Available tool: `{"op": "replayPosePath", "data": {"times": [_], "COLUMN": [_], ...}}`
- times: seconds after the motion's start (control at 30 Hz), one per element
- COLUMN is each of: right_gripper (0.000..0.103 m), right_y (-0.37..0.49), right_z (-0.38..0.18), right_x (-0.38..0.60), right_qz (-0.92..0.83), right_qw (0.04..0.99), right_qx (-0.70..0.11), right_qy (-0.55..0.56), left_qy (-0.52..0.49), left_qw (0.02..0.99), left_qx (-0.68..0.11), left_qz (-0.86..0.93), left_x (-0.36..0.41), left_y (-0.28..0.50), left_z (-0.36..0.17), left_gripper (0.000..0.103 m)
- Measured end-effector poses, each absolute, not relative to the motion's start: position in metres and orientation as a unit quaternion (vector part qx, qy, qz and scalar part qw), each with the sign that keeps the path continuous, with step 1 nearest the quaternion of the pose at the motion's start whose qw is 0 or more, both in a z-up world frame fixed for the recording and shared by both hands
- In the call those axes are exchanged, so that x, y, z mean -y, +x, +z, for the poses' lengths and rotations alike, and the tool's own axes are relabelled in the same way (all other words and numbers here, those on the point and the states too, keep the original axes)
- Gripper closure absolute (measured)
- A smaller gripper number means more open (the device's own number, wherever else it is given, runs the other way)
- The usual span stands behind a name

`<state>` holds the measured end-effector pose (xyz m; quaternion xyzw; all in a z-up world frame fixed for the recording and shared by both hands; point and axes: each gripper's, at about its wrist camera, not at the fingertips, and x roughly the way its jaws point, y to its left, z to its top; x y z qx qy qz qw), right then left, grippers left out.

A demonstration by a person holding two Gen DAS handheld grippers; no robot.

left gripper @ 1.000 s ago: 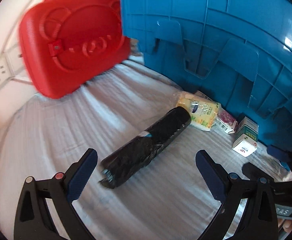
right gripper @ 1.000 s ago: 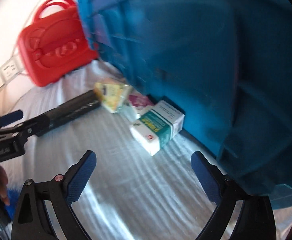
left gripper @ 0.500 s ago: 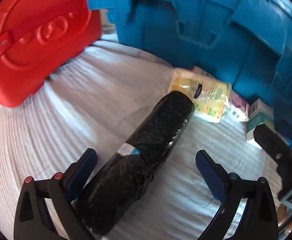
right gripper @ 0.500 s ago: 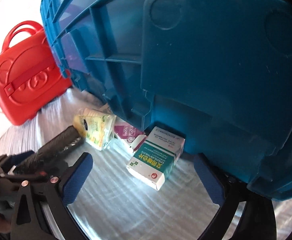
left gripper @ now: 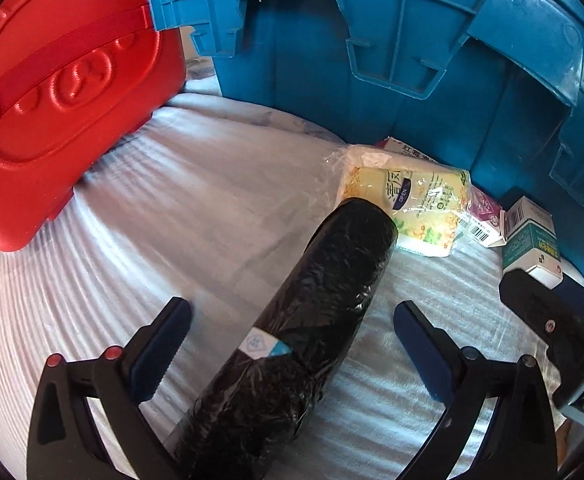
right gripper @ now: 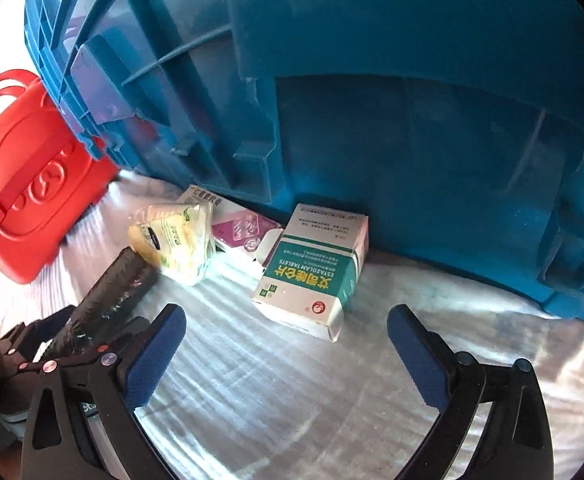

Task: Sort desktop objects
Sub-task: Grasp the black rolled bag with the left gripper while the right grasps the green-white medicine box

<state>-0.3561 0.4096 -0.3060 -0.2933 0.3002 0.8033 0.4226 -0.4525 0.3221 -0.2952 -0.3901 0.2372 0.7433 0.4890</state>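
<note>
A black plastic-wrapped roll [left gripper: 315, 320] lies on the white cloth, its near part between the open jaws of my left gripper [left gripper: 292, 344], which do not touch it. It also shows in the right wrist view [right gripper: 112, 288]. Beyond it lie a yellow tissue pack [left gripper: 407, 204], a pink-and-white box [left gripper: 481, 220] and a green-and-white tablet box [left gripper: 531, 248]. My right gripper [right gripper: 286, 356] is open and empty, just short of the tablet box [right gripper: 311, 276]. The tissue pack [right gripper: 172, 240] and pink box [right gripper: 240, 228] lie left of it.
A big blue plastic crate [left gripper: 411, 40] stands right behind the objects and fills the back of the right wrist view [right gripper: 371, 100]. A red case [left gripper: 52, 88] with handles leans at the left [right gripper: 24, 184]. The right gripper's body [left gripper: 551, 332] is at the left view's right edge.
My left gripper has moved forward along the black roll, which now lies between its jaws. My right gripper has closed in on the tablet box.
</note>
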Motion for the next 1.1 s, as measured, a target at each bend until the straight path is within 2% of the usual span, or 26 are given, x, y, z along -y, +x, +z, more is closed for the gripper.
{"op": "replayPosePath", "data": {"times": [0.03, 0.13, 0.17, 0.2, 0.23, 0.3, 0.37, 0.43, 0.5, 0.57, 0.67, 0.93, 0.97, 1.1], "right_gripper": [0.001, 0.018, 0.032, 0.05, 0.06, 0.062, 0.062, 0.063, 0.063, 0.063, 0.063, 0.063, 0.063, 0.063], "right_y": [-0.357, -0.361, -0.367, -0.372, -0.37, -0.373, -0.371, -0.368, -0.365, -0.365, -0.362, -0.329, -0.326, -0.319], "right_z": [-0.306, -0.305, -0.307, -0.307, -0.308, -0.309, -0.307, -0.306, -0.305, -0.305, -0.305, -0.293, -0.294, -0.296], "right_x": [-0.41, -0.411, -0.411, -0.412, -0.412, -0.411, -0.408, -0.407, -0.405, -0.403, -0.397, -0.389, -0.391, -0.393], "right_qz": [0.802, 0.791, 0.79, 0.795, 0.799, 0.802, 0.809, 0.817, 0.826, 0.831, 0.835, 0.853, 0.854, 0.861], "right_qw": [0.424, 0.44, 0.437, 0.431, 0.421, 0.417, 0.402, 0.382, 0.362, 0.349, 0.33, 0.293, 0.285, 0.264], "right_qx": [-0.306, -0.324, -0.314, -0.304, -0.306, -0.3, -0.294, -0.294, -0.29, -0.286, -0.281, -0.251, -0.247, -0.237], "right_qy": [-0.288, -0.275, -0.294, -0.3, -0.301, -0.306, -0.312, -0.316, -0.32, -0.326, -0.338, -0.352, -0.357, -0.365], "left_qy": [-0.389, -0.389, -0.388, -0.387, -0.386, -0.385, -0.384, -0.385, -0.388, -0.395, -0.398, -0.399, -0.4, -0.411], "left_qw": [0.492, 0.493, 0.493, 0.493, 0.492, 0.486, 0.478, 0.474, 0.471, 0.472, 0.465, 0.463, 0.457, 0.425], "left_qx": [-0.24, -0.239, -0.239, -0.238, -0.237, -0.231, -0.222, -0.216, -0.216, -0.215, -0.222, -0.219, -0.215, -0.194], "left_qz": [0.741, 0.741, 0.741, 0.742, 0.743, 0.75, 0.758, 0.761, 0.762, 0.758, 0.759, 0.761, 0.765, 0.783], "left_x": [-0.323, -0.324, -0.324, -0.323, -0.322, -0.32, -0.317, -0.315, -0.313, -0.311, -0.312, -0.307, -0.306, -0.304], "left_y": [-0.452, -0.454, -0.453, -0.452, -0.452, -0.452, -0.45, -0.448, -0.444, -0.439, -0.433, -0.416, -0.414, -0.409], "left_z": [-0.295, -0.295, -0.295, -0.294, -0.294, -0.292, -0.291, -0.289, -0.287, -0.286, -0.284, -0.284, -0.283, -0.282], "left_gripper": [0.001, 0.001, 0.002, 0.004, 0.007, 0.014, 0.028, 0.038, 0.042, 0.051, 0.057, 0.063, 0.068, 0.068]}}
